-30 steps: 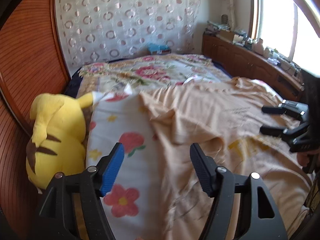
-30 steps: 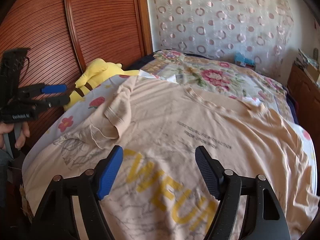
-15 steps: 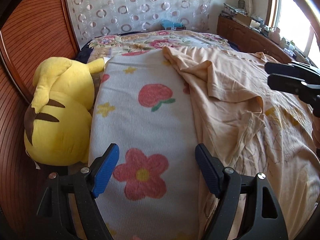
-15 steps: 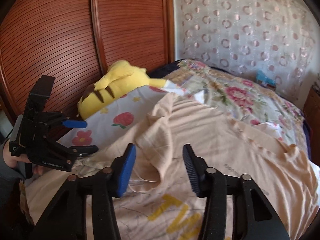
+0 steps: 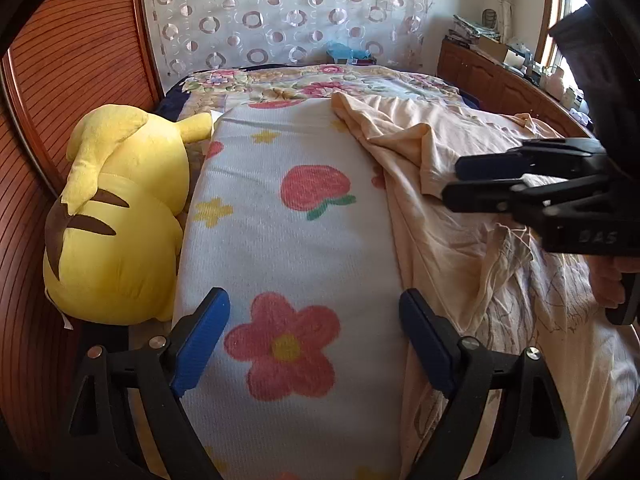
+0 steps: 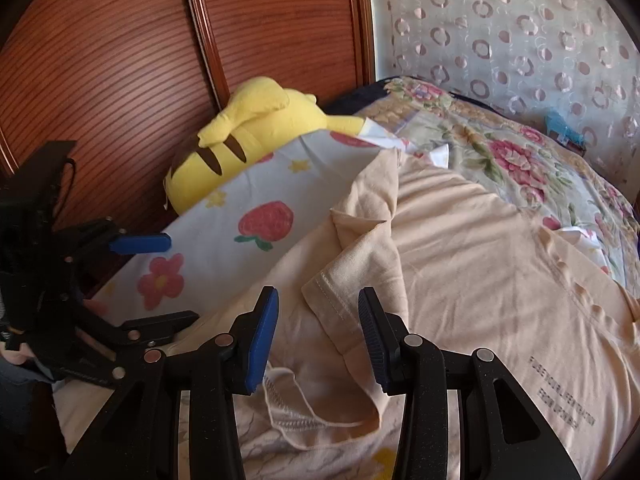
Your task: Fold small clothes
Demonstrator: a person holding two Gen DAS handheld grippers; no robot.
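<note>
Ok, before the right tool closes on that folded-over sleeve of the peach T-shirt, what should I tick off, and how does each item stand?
1. Sleeve lies between the right tool jaws: ok; its hem sits in the gap.
2. Right tool not yet clamped: ok; its jaws have just been closing, but the pads stand clear of the cloth.
3. Left tool free: ok; just been opening, it holds nothing, over the flower-print blanket.
4. Only one layer caught: cannot tell; the T-shirt bunches under the sleeve.
5. Yellow plush toy out of the way: ok; it lies beside the blanket, off the shirt.
</note>
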